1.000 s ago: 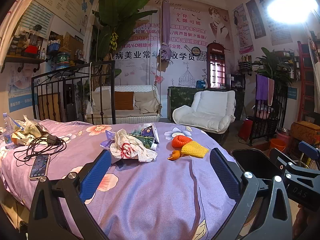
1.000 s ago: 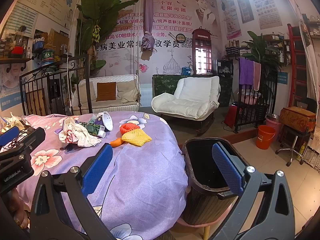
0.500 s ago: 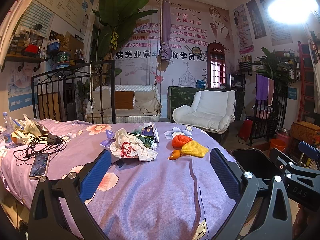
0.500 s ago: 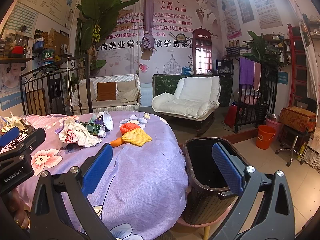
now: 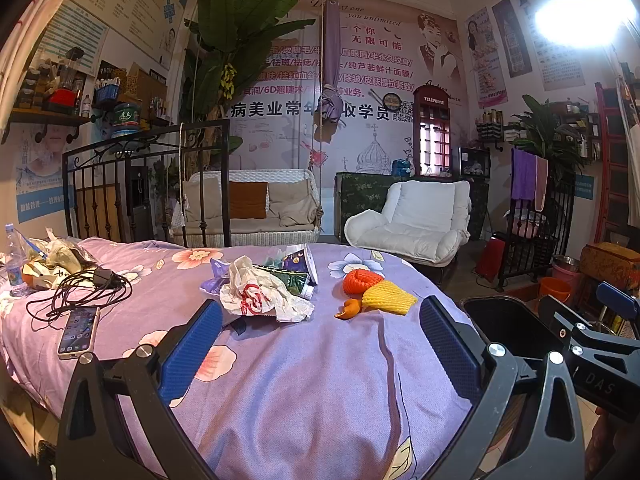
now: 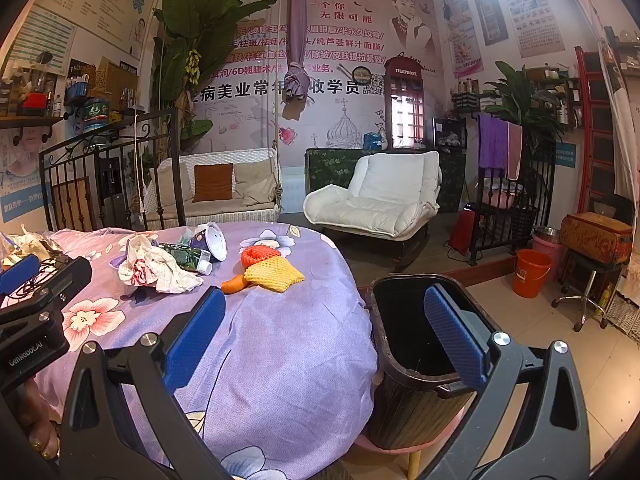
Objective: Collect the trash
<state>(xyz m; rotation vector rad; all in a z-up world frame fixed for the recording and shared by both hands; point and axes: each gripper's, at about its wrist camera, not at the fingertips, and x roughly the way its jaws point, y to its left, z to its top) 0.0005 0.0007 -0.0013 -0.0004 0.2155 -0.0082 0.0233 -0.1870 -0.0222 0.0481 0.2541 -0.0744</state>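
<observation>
Trash lies mid-bed (image 5: 304,380), beyond my 2 empty, wide-open grippers, left gripper (image 5: 320,336) and right gripper (image 6: 324,328): crumpled bag (image 5: 260,296), orange peel (image 5: 349,309), yellow foam net (image 5: 389,298). Black bin (image 6: 404,364) stands beside the bed.
</observation>
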